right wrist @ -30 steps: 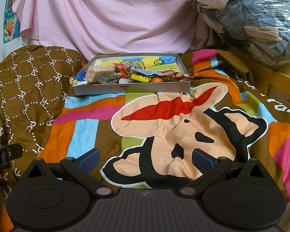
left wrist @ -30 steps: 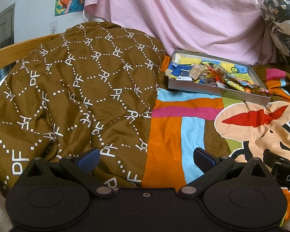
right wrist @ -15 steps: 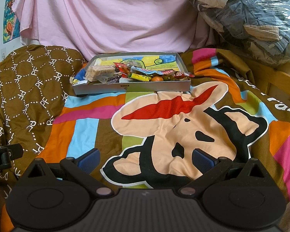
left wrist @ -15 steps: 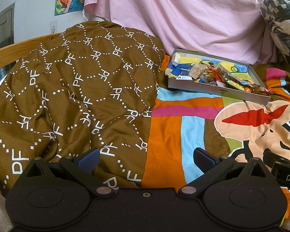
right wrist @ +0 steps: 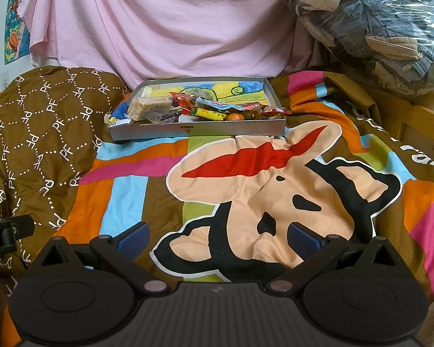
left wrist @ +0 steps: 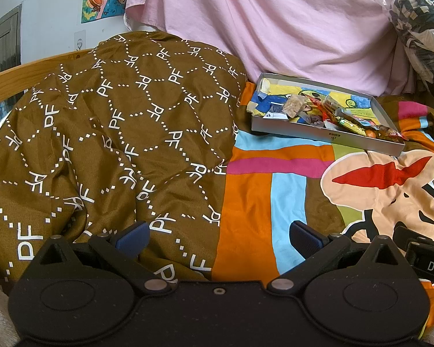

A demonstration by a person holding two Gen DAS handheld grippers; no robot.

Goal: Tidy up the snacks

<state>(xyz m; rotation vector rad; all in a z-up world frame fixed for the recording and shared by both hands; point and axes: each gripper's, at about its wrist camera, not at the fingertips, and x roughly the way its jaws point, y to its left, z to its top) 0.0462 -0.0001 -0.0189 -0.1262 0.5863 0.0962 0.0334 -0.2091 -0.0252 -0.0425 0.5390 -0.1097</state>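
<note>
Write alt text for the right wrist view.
A shallow grey box of wrapped snacks sits at the far end of a colourful cartoon-monkey blanket on a bed. The open, empty right gripper points toward it from the foreground, with a pink sheet draped behind the box.

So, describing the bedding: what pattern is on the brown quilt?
White dotted hexagons with "PF" letters on the brown quilt; clearest in the left wrist view.

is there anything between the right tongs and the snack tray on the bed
Nothing visible does. The right tongs are open over bare cartoon blanket, which runs unbroken up to the tray of snacks. The brown quilt bunches off to the left.
</note>
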